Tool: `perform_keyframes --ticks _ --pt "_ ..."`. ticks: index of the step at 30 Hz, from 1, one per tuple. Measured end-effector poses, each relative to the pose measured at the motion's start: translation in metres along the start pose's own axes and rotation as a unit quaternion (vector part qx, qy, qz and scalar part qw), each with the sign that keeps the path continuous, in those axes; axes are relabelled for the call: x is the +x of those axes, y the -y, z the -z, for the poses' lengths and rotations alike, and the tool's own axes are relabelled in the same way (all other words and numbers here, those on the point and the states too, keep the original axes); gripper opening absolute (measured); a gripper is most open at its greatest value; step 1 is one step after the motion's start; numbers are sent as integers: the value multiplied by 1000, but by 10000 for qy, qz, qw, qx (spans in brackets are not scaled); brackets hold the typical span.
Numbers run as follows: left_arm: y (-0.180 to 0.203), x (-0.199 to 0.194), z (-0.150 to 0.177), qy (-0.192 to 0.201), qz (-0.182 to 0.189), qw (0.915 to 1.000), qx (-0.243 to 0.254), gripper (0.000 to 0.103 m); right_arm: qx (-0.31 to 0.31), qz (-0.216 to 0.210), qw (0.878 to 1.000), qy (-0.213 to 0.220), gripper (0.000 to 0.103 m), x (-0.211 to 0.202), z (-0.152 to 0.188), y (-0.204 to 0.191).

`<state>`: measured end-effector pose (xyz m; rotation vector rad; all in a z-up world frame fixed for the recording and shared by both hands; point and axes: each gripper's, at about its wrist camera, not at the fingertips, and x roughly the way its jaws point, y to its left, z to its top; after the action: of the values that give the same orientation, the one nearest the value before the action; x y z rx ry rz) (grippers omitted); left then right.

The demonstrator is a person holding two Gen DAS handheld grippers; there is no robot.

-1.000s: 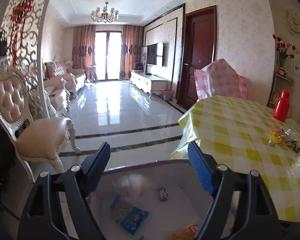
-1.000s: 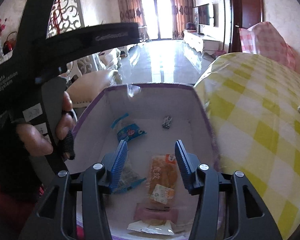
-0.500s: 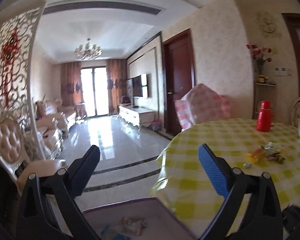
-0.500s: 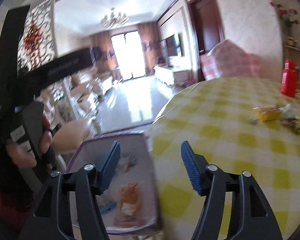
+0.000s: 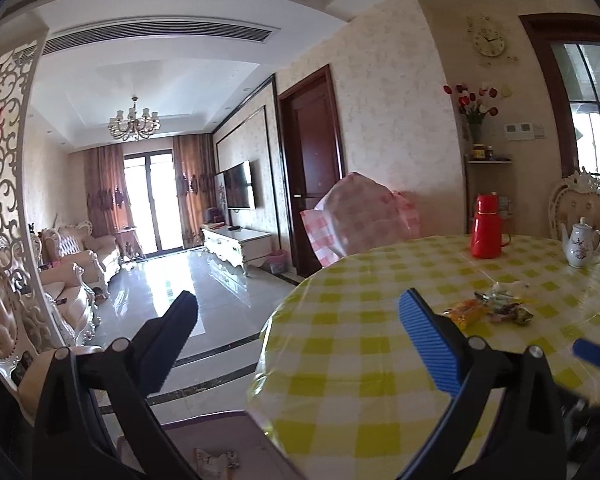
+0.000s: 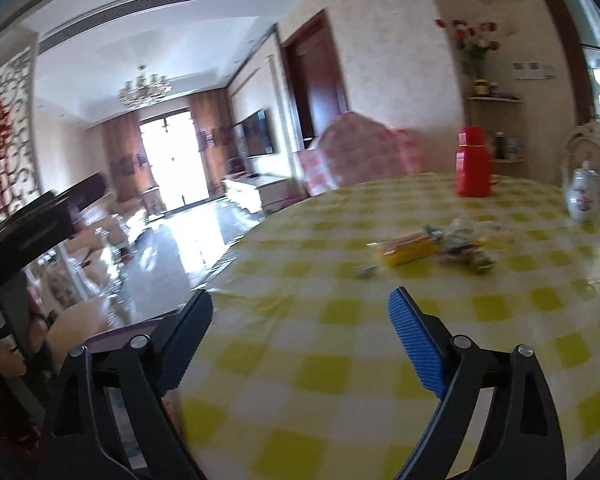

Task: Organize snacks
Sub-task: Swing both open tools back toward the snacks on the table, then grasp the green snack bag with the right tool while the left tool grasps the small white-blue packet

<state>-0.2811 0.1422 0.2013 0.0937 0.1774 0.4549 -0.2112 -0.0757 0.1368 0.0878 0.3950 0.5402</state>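
- The left gripper (image 5: 298, 332) was seen with its fingers (image 5: 428, 344) spread wide, and nothing was held between them.
- The right gripper (image 6: 300, 330) was shown with its jaws opening; its fingers (image 6: 414, 340) were parted and nothing was caught between them.
- Both grippers were pointed across a round desk (image 5: 360, 360) covered by a yellow and white checked cloth.
- A small pile of snacks (image 6: 440, 246) was found lying on the desk, well ahead of the right gripper and apart from both sets of fingers.
- Within that pile, a yellow packet (image 6: 410, 249) was seen at the near left, with crumpled mixed wrappers (image 6: 466, 250) just beside it to the right.
- One tiny wrapped piece (image 6: 365, 271) was noticed alone, just left of the yellow packet.
- From the left wrist view the same snacks were seen just beyond the blue finger pad, an orange-yellow packet (image 5: 466, 312) nearest it.
- A purple-rimmed box (image 5: 208, 440) was partly shown below the desk edge at the bottom of the left wrist view, with a wrapper (image 5: 214, 460) lying inside it.
- A red flask (image 5: 487, 227) and a white teapot (image 5: 582, 242) were seen standing upright at the far side of the desk, well apart from the snacks.
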Motion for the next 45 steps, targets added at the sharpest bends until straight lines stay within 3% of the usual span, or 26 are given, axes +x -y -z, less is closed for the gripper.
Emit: perform_keyframes --ticks 9,12,15,18,20,23,26,32,33,36,39,42,45 --pt "51 63 -1 -377 247 9985 304 101 700 1040 9911 -448 88 57 -23 134" --pt "80 107 6 -823 484 9948 346 101 943 1492 9815 -745 88 84 -25 190" --pt "121 166 27 -1728 940 9799 334 101 1166 1793 9711 -1056 88 114 -20 235" --pt "172 224 60 -2642 1462 9530 231 101 1334 2056 9594 -1393 88 152 -14 277" --pt "198 246 78 -2927 1552 9433 229 101 1354 2146 9529 -1659 88 179 -9 297" --pt "232 266 100 -3145 1666 9341 290 101 1203 1781 9581 -1893 88 207 -5 302" --pt "252 273 114 -3139 1654 9332 573 101 432 1475 9632 -2203 88 244 -8 286" --pt "241 297 119 -3366 1571 9251 791 101 -277 1197 9593 -2544 88 297 -17 269" --pt "236 299 119 -3410 1632 9225 776 101 -330 1154 9579 -2609 86 303 -17 267" --pt "217 312 122 -3614 1910 9110 543 101 -344 1005 9595 -2607 50 304 -18 264" --pt "202 325 124 -3670 1803 9114 472 101 -385 1126 9595 -2553 41 288 -17 263" --pt "198 339 124 -3646 1783 9130 421 101 -158 1255 9617 -2431 40 273 -18 268" --pt "211 351 124 -3634 1987 9089 490 101 -5 1413 9625 -2317 40 260 -15 270"
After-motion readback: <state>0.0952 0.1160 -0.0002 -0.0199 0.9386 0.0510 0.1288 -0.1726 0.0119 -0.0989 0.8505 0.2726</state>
